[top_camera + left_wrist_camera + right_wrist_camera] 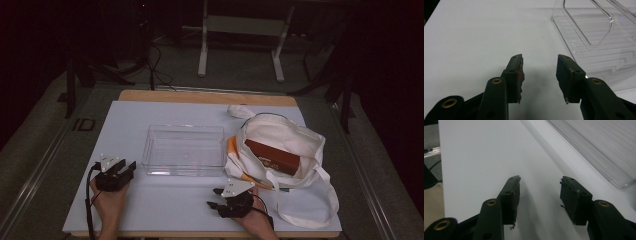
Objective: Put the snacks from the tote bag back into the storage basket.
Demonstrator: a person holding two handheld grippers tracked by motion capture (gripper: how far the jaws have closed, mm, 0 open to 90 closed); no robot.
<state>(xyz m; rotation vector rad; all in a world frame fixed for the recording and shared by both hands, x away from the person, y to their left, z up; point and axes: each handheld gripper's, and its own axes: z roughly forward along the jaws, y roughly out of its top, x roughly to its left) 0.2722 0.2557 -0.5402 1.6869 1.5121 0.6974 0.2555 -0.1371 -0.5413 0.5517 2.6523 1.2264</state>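
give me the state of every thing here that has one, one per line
clear plastic bin: upright, empty, no lid on it
cloth tote bag: lying on the table, mouth open
brown box: inside the bag, partly showing
left claw: open, holding nothing, resting low on the white table
right claw: jaws apart, holding nothing, near the bag

A cream tote bag (290, 150) lies open on the right of the white worktop (130, 125), a brown box (272, 156) resting inside it and its strap looping toward the near edge. Beyond the worktop, white metal legs (202, 55) stand on grey floor (240, 72).
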